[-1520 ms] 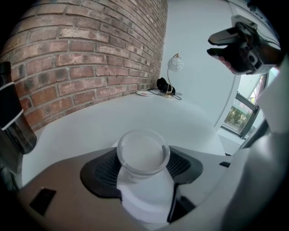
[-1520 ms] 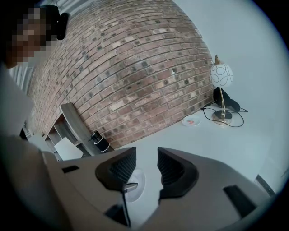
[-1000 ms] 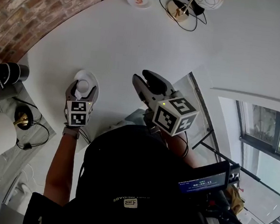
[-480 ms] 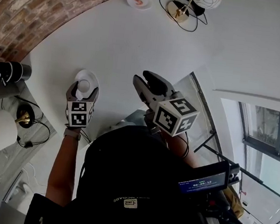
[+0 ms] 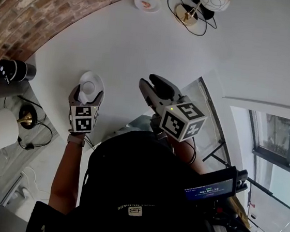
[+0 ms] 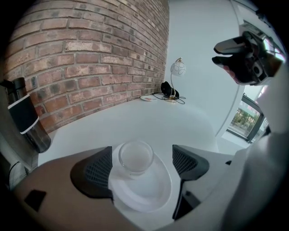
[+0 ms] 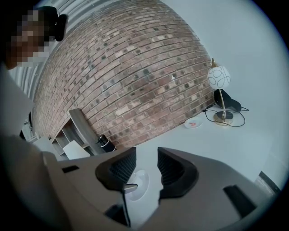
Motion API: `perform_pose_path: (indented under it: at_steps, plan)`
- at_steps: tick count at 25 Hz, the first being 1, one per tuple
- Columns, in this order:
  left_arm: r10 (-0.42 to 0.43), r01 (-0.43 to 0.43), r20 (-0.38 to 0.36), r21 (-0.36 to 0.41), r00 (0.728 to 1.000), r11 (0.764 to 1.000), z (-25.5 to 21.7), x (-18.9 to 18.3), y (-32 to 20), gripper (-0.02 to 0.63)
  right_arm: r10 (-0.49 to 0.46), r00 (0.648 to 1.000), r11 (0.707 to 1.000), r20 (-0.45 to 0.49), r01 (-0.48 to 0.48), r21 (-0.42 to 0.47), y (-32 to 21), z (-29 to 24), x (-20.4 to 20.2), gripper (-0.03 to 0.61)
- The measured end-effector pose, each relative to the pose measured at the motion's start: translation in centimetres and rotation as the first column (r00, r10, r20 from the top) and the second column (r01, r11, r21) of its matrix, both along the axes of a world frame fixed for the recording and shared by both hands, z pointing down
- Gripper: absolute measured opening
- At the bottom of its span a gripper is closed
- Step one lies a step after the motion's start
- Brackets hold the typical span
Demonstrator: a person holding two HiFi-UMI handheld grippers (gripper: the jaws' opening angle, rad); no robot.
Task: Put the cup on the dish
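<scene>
Table (image 5: 143,40): white, fills the middle of the head view and carries everything; a brick wall (image 5: 22,5) curves along the upper left
Right gripper (image 5: 150,80): centre of the head view, lifted off the table, jaws a little apart with nothing between them; probably parked there to stay out of the way
Left gripper (image 6: 142,155): jaws have just been opening and now stand wide on both sides of the cup, pads off the glass; this looks like a release
Dish (image 6: 151,191): white, low centre of the left gripper view, flat on the table between the jaws
Cup (image 6: 135,157): clear, upright, on the dish near its far left rim, so the task looks done
Count: two grippers, one cup, one dish, one small plate (image 5: 147,2) and one lamp (image 5: 199,7) at the top edge, one black bottle (image 5: 15,69) at the left
</scene>
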State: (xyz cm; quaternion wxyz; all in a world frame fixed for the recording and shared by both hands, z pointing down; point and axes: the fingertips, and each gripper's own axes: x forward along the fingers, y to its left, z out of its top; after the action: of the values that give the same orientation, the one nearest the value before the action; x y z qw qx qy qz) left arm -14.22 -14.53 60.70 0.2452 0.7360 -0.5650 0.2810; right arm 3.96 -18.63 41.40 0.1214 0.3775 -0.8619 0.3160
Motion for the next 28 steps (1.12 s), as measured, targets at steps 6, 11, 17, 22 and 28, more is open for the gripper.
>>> perform_pose_path:
  at_steps: [6,11,17,22,28]
  plan:
    - [-0.034,0.035,-0.017,0.039,0.999,0.999,-3.4,0.0,0.6,0.400,-0.036,0.999,0.999,0.013,0.035,0.015,0.2,-0.7,-0.6,0.147]
    - [-0.097,0.103,-0.053,0.104,0.994,0.989,-7.6,-0.6,0.9,0.400,-0.082,0.996,0.996,0.029,0.081,0.029,0.3,-1.2,-1.6,0.147]
    - [-0.154,0.168,-0.082,0.187,0.985,0.968,-13.0,-1.1,2.3,0.399,-0.146,0.988,0.989,0.058,0.144,0.046,0.6,-1.9,-3.5,0.147]
    - [-0.198,0.234,-0.162,0.249,0.967,0.940,-17.8,-1.4,3.3,0.399,-0.223,0.971,0.974,0.084,0.219,0.060,0.5,-2.4,-5.3,0.147]
    - [-0.274,0.332,-0.208,0.338,0.939,0.881,-22.5,-2.2,5.8,0.397,-0.319,0.940,0.947,0.123,0.312,0.077,1.2,-2.9,-7.5,0.147]
